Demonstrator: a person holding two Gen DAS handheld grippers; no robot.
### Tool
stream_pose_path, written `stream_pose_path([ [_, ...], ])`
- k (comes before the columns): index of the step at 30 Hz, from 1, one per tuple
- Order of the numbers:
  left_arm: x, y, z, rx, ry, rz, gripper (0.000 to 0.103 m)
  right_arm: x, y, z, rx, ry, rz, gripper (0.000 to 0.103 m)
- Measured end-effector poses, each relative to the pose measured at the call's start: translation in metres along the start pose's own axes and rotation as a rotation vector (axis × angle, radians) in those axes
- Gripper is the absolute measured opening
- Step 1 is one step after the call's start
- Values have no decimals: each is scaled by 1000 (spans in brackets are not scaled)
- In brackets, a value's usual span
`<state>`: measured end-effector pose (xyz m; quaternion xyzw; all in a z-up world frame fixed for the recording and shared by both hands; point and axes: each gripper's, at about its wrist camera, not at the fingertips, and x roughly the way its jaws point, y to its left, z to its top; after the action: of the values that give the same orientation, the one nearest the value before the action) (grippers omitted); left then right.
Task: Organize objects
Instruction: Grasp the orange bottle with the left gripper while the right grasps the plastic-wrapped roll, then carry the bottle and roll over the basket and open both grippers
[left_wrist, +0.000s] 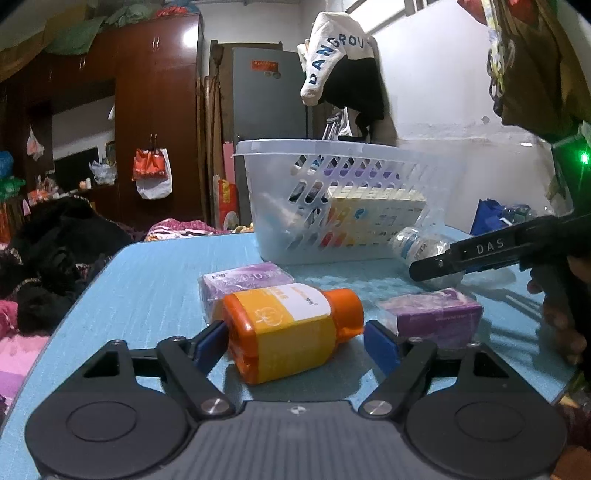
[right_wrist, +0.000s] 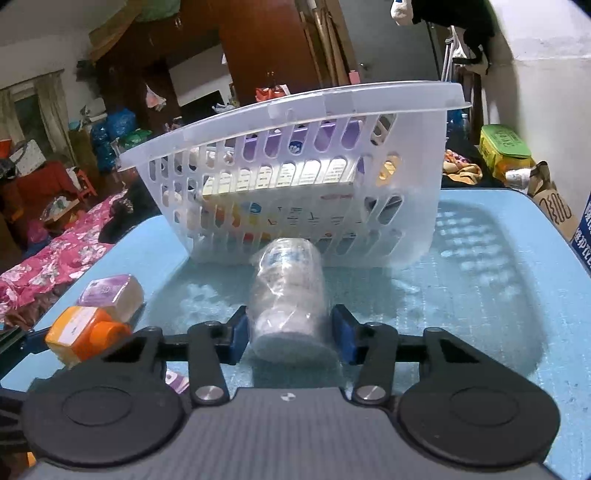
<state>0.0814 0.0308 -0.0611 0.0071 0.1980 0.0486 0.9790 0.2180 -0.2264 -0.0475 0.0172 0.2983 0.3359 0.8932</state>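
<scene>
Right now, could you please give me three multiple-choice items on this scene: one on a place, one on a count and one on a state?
1. Where is the clear bottle?
A. on the table, before the basket
B. inside the basket
C. on the bed

2. How many purple packs lie on the table?
A. one
B. two
C. four

3. How does the orange bottle stand?
A. upright
B. cap off
C. on its side

Answers: 1 A, it lies on the table against the basket's wall; 2 B, one lies on each side of the orange bottle; 3 C, its cap points sideways.
</scene>
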Motion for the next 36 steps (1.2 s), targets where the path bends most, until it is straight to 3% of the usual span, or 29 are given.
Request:
stream_pose_path([
  [2, 2, -1, -2, 13, 7, 4, 66, 0, 0, 1, 1, -1, 2, 49],
  [12, -5, 4, -9, -4, -47, -22, 63, -9, 2, -3, -14, -66, 14, 48],
  [14, -8, 5, -10, -10, -60, -26, 47, -12, 4, -4, -25, -87, 15, 48],
  [19, -5, 7, -11, -1, -46, -32, 39, -11, 6, -4, -31, -88, 23, 48],
  [33, -1, 8, 1, -12, -15, -51, 43, -16, 5, -1, -70, -54, 31, 47],
  [36, 6, 5, 8, 7, 18, -52, 57, -26, 1, 7, -78, -63, 31, 47],
])
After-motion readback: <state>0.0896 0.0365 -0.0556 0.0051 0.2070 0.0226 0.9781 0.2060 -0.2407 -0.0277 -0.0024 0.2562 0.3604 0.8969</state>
